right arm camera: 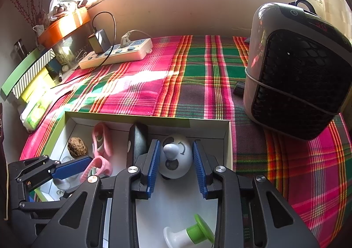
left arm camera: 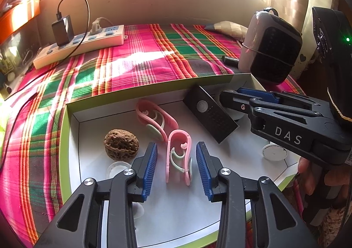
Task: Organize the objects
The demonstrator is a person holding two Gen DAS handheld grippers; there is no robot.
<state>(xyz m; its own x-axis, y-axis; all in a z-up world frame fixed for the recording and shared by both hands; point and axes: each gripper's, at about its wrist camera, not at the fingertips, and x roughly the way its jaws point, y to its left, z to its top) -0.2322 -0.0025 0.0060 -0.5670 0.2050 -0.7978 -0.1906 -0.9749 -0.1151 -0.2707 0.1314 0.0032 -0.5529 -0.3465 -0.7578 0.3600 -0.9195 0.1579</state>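
Shallow white box with green rim sits on the plaid cloth at the desk's near edge; its near side is cut off by both views. Left gripper stands wide, pads clear of the pink clip upright between them, not touching. Second pink clip lies nearer the box's far wall, walnut at the left wall. A clear lid is half hidden behind the left finger. Black remote leans toward the far right corner. Right gripper is narrow around a white egg toy; pads look just beside it, contact hard to tell. Green-and-white stamp is partly hidden at the frame bottom. Small heater stands at the desk's right edge, power strip at far left
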